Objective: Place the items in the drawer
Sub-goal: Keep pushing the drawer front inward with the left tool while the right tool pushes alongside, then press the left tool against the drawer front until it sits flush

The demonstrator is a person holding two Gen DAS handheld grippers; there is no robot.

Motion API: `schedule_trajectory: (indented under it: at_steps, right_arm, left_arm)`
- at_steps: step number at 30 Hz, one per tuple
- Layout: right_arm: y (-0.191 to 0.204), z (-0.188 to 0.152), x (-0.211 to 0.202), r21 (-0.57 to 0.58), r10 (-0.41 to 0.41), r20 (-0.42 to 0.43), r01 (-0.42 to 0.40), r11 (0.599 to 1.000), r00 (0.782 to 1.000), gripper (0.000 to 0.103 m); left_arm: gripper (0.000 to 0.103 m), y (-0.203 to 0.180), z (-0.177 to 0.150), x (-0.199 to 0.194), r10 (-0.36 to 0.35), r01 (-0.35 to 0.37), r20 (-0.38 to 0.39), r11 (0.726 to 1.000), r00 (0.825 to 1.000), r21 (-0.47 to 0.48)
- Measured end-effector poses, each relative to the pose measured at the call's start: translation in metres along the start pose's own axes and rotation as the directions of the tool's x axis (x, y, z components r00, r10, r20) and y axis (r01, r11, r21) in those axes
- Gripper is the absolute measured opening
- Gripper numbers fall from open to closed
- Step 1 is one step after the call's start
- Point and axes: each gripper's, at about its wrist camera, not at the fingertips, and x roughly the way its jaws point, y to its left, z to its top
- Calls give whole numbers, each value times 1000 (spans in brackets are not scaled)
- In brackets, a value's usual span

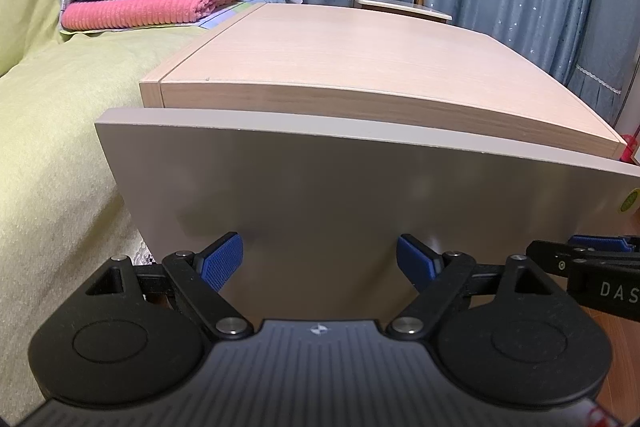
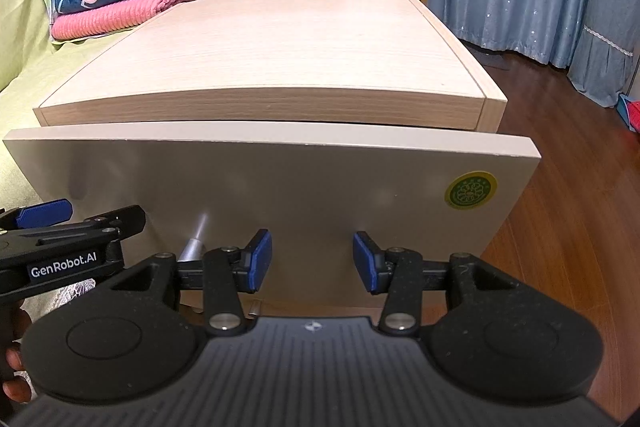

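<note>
Drawer front barely ajar. Both grippers, left gripper and right gripper, gape empty at 6 o'clock; right sits beside the knob, probably about to pull.

Left tool pointing forward with blue pads standing wide apart, right tool lying just beside it, likewise spread and gripping nothing, fingers of a hand showing under the left tool

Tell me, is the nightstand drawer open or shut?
Slightly open: the drawer front stands forward of the nightstand top, with a narrow gap between them.
</note>
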Motion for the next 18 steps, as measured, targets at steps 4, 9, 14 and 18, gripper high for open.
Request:
schedule_trajectory:
  at_steps: [4,9,14,18]
  right_arm:
    - [0,1,1,3,-1,1,1,1000,1000,41]
    - [1,2,1,5,-3,1,3,1000,1000,41]
    - [1,3,2,7,-5,2,5,1000,1000,42]
    - [2,4,3,5,-7,4,7,1000,1000,43]
  left_arm:
    - [85,1,1,2,0,0,2,1000,1000,2]
    - [85,0,1,3,-1,1,3,1000,1000,3]
    - [85,-1,-1,3,0,0,5,1000,1000,4]
    - [85,-1,1,4,0,0,6,1000,1000,5]
